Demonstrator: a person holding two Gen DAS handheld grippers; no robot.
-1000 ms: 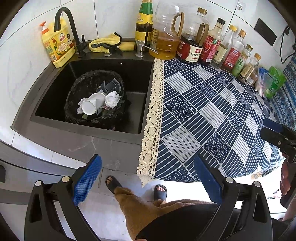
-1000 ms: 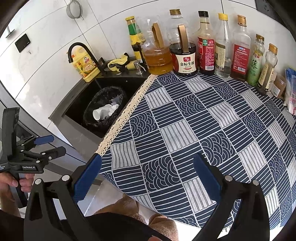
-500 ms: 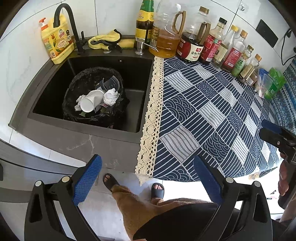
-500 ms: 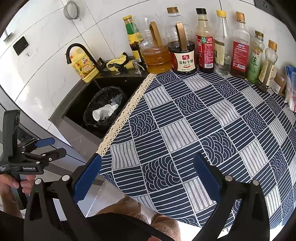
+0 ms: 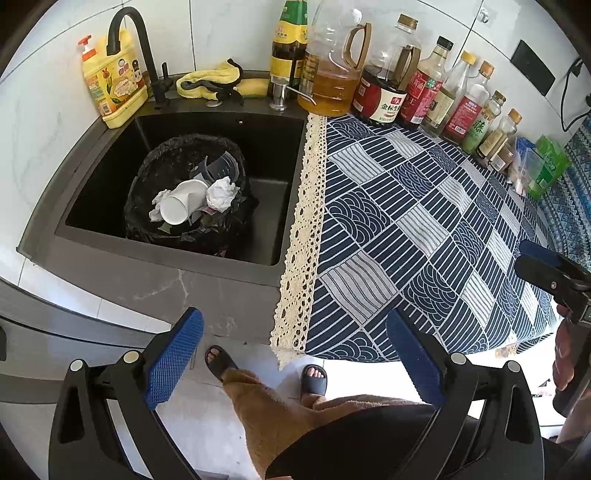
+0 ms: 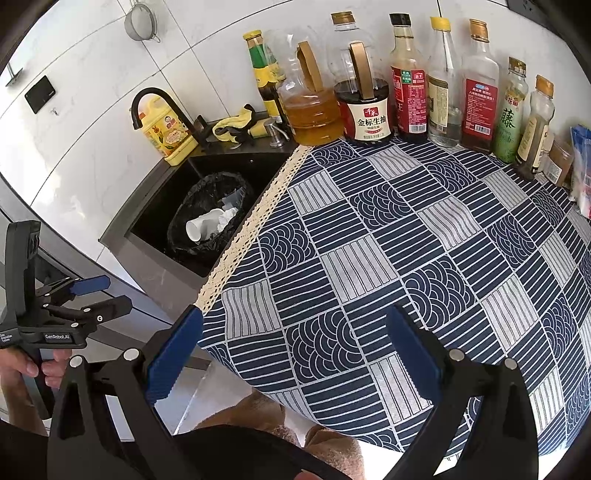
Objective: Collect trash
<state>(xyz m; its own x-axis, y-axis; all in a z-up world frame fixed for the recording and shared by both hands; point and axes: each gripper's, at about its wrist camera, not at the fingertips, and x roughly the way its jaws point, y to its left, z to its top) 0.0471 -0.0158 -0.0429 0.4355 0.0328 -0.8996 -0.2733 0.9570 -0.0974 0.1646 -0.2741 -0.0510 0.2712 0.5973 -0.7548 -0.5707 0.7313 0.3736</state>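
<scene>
A black-lined trash bin stands in the dark sink. It holds a white paper cup, crumpled white paper and a clear plastic cup. The bin also shows in the right wrist view. My left gripper is open and empty, held back from the counter's front edge, above the floor. My right gripper is open and empty over the front of the blue patterned cloth. Each gripper shows in the other's view: the left one and the right one.
Oil and sauce bottles line the back wall. A yellow detergent bottle, black tap and yellow rag sit behind the sink. Bags lie at the far right. My legs and sandals are below.
Both grippers have drifted slightly back and up from the counter, so the sink and bottles sit a little higher in view. Both stay open and empty.
</scene>
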